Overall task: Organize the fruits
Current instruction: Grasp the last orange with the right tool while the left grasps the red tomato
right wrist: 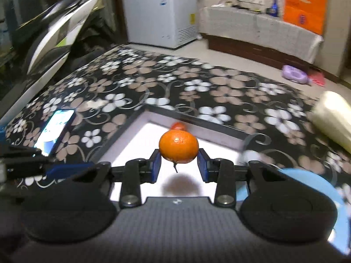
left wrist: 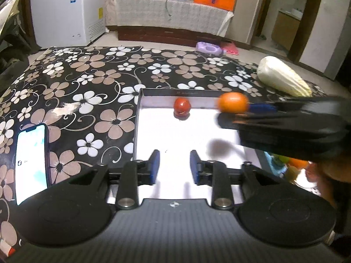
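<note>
A shallow white tray with a dark rim (left wrist: 140,109) lies on the flowered table; it also shows in the right wrist view (right wrist: 131,120). A small red fruit (left wrist: 182,106) rests near its far wall, partly hidden behind the orange in the right wrist view (right wrist: 178,126). My right gripper (right wrist: 178,164) is shut on an orange (right wrist: 178,146) and holds it above the tray; the orange also shows in the left wrist view (left wrist: 233,102). My left gripper (left wrist: 174,166) is open and empty over the tray's near part.
A lit phone (left wrist: 31,164) lies on the table left of the tray. A pale cabbage (left wrist: 283,79) lies at the table's far right. A light blue plate (right wrist: 307,182) with more fruit (left wrist: 294,166) sits right of the tray. A white freezer (left wrist: 63,11) stands beyond.
</note>
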`<state>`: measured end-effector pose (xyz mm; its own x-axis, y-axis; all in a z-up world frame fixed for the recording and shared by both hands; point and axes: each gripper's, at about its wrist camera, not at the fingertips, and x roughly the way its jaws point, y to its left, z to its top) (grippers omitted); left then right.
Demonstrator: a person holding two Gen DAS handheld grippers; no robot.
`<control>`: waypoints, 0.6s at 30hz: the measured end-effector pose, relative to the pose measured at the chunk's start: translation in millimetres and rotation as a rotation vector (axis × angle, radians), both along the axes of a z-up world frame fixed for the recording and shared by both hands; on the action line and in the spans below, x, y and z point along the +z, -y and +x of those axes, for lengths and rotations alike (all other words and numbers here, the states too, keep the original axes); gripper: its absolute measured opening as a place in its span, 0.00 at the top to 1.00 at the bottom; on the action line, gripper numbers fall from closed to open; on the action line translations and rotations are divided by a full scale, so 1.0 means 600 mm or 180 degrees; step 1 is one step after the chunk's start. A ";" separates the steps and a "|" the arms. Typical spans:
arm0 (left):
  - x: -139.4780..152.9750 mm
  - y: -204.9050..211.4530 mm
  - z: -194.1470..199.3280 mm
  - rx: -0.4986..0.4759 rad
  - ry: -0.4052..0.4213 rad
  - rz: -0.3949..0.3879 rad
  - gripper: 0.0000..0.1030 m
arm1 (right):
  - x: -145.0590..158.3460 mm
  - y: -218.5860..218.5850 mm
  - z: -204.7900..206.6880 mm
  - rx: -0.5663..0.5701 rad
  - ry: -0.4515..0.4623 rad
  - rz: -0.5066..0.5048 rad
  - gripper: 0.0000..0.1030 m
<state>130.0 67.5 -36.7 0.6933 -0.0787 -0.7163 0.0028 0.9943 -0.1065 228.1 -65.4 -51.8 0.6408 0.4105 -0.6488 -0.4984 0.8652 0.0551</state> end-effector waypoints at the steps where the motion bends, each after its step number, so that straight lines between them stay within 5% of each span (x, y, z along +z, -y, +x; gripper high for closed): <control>1: -0.002 0.001 0.007 0.0030 -0.0003 0.0019 0.60 | 0.003 0.011 -0.005 -0.0076 0.0007 0.0015 0.62; 8: -0.004 0.029 0.072 0.0077 0.0187 0.0184 0.60 | 0.020 0.054 -0.022 -0.0245 0.0061 0.0194 0.62; 18: -0.041 0.068 0.159 0.0033 0.0133 0.0284 0.60 | 0.013 0.097 -0.016 -0.0273 0.0051 0.0179 0.63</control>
<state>225.2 26.9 -61.2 0.7232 -0.0085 -0.6906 -0.0050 0.9998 -0.0175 218.7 -123.6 -44.0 0.6852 0.3891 -0.6158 -0.4238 0.9005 0.0974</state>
